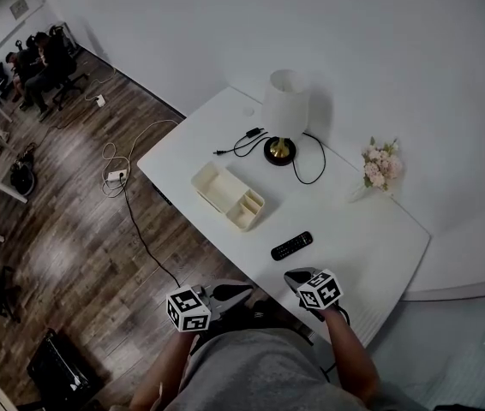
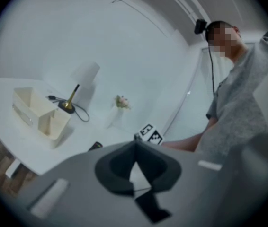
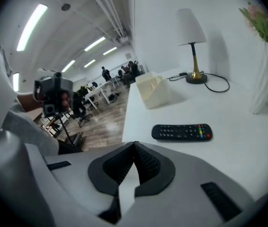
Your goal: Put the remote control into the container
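black plastic, item one: remote control, flat on the white bench, buttons up, near the front edge. it lies outside the container and apart from it, between the container and my right claw.

cream plastic, item two: container, an oblong tray with one long compartment and smaller ones at the end nearer the remote control. it stands mid-bench, set at a slant to the edge.

item three: my right claw, jaws pressed together with nothing between them. it hangs over the front edge of the bench, tilted down, just short of the remote control and not touching it.

item four: my left claw, jaws likewise closed on nothing. it is held off the bench edge, over the floor side, beside the right one.

item five: lamp, white shade, brass stem, dark round base, at the back of the bench. its black cord loops on the surface.

item six: pink flowers in a pale vase, far right of the bench by the wall.

item seven: wooden floor, with a power strip and trailing cable.
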### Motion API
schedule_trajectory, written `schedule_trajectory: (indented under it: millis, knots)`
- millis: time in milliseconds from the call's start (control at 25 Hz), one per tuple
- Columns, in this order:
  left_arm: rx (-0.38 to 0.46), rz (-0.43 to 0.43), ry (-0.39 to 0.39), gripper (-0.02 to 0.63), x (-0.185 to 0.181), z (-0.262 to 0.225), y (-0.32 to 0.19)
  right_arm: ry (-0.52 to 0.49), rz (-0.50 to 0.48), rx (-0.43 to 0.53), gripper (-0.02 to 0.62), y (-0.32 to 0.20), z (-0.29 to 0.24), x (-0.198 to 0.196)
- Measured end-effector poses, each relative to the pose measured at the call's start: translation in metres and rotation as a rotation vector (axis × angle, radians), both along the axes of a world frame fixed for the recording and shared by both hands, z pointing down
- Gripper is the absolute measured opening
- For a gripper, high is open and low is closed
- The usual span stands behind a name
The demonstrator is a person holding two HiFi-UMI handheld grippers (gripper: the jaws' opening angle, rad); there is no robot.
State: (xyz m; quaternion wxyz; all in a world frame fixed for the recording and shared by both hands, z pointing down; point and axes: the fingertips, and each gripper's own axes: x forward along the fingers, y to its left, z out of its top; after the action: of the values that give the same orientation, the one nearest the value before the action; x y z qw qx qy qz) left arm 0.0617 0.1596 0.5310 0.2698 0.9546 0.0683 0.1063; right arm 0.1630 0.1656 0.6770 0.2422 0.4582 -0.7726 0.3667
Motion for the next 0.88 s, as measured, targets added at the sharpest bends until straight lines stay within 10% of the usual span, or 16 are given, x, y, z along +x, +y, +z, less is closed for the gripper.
schedule_trajectory:
  millis: [360,880]
  knots:
    - [-0.027,0.051,-0.041,0.0,-0.011,0.021,-0.025,0.321,-0.015,-0.22,0.015,0.005,0.07,0.029]
    - [0.146,0.202,-0.276,0.0,0.028,0.095,-0.061,0.334,0.151,-0.284,0.015,0.01,0.09,0.028]
